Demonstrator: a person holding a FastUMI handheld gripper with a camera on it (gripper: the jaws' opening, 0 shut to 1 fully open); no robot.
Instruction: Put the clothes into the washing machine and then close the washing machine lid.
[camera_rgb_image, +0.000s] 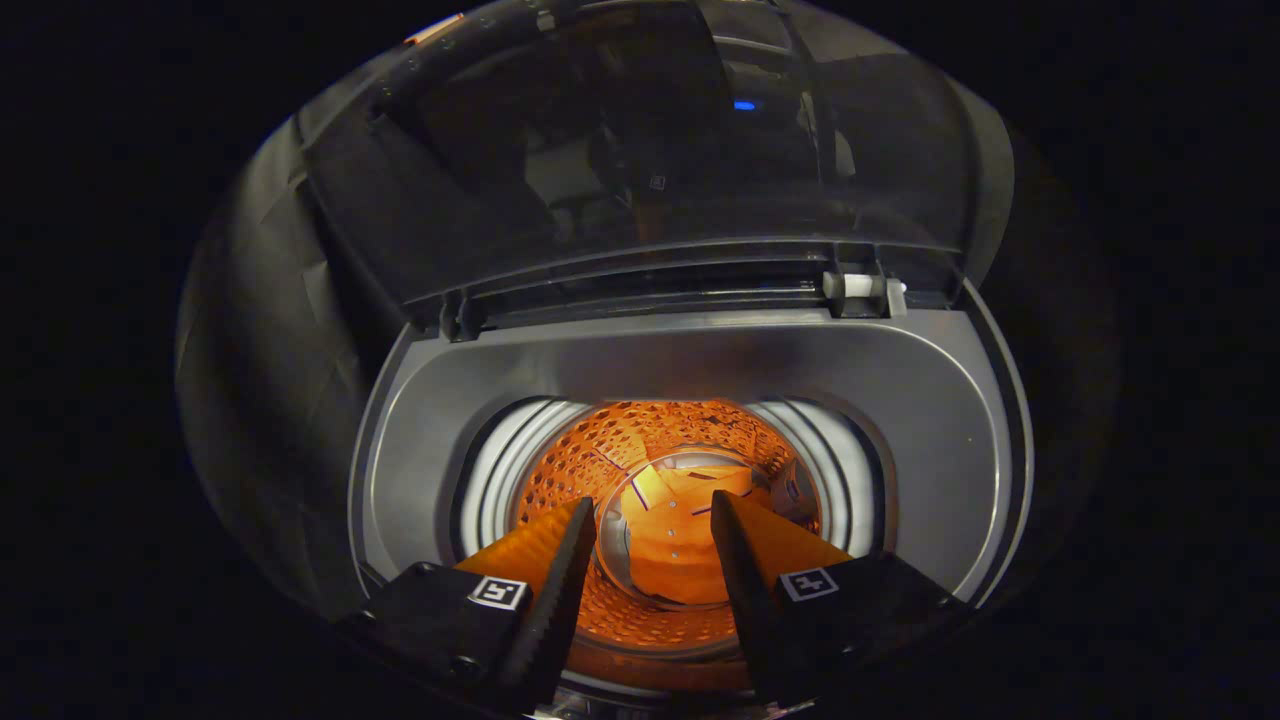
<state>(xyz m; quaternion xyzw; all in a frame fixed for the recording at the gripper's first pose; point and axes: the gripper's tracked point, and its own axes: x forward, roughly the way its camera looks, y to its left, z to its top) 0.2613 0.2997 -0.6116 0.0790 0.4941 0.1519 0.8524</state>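
Fingers (560, 560) of the claw (650, 520) point straight down into the open washing machine (690, 370), spread apart with a clear gap between them and nothing pressed between their ribbed inner faces, so the claw is released. Each finger is black along its gripping edge and orange on its outer side, and each carries a small square black-and-white marker (498, 592) on its base. Between and just beyond the fingertips lies the drum (640, 440), a perforated metal cylinder glowing orange in the light, with its round bottom plate (675, 540) visible deep inside, right in the gap between the two fingers. Orange shapes sit at the bottom of the drum, but whether these are the clothes or only reflections off the metal cannot be told. Around the drum mouth runs a pale ribbed ring (500, 470), and around that the wide grey top deck of the machine. Beyond the deck, the lid (640, 150) stands raised and open, a dark translucent panel hinged along the far edge of the opening, with dim reflections and a small blue light (744, 105) showing on it. A white hinge piece (862, 287) sits at the right end of the hinge line, touching the lid's lower edge.
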